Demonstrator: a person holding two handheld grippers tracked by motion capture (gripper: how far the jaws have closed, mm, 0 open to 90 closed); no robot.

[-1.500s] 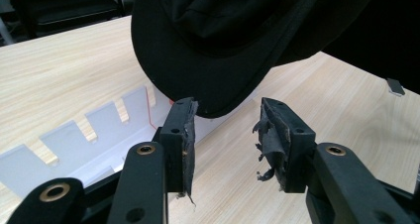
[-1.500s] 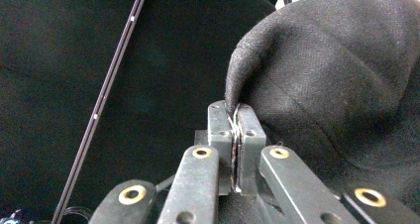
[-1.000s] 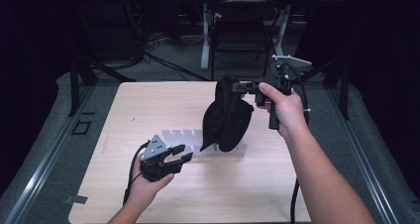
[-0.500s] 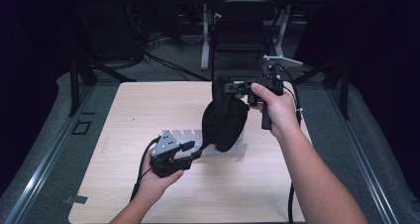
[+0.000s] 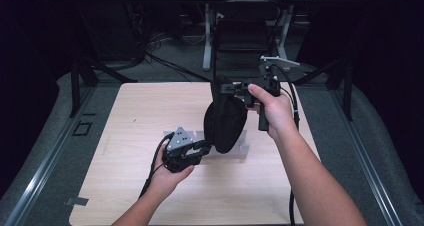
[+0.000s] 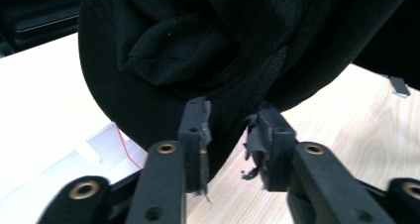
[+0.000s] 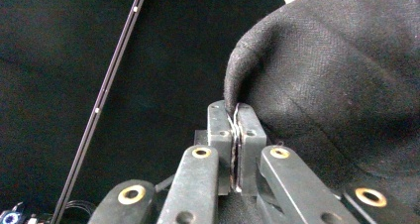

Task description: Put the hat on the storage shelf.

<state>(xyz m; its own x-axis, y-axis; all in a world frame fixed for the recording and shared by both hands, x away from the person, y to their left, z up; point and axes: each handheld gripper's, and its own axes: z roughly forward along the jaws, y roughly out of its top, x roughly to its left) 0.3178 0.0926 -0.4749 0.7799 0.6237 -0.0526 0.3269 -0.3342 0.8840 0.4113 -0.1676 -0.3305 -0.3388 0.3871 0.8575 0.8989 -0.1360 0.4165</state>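
A black fabric cap (image 5: 225, 123) hangs above the middle of the wooden table (image 5: 145, 111). My right gripper (image 5: 223, 89) holds it from above, shut on a fold of its edge; in the right gripper view the pads (image 7: 236, 116) pinch the dark cloth (image 7: 346, 85) tightly. My left gripper (image 5: 202, 147) sits low at the cap's bottom left. In the left gripper view its worn pads (image 6: 230, 135) stand apart, open, and the cap's lower rim (image 6: 198, 50) dips into the gap between them.
A white folded card piece (image 5: 241, 147) lies on the table under the cap, seen as a white shape with a red line (image 6: 99, 152) in the left gripper view. Beyond the table's far edge stand a chair (image 5: 242, 33) and desk legs. Cables trail from both grippers.
My left gripper has moved right and forward up to the cap's lower rim. The right hand has carried the cap slightly left and nearer.
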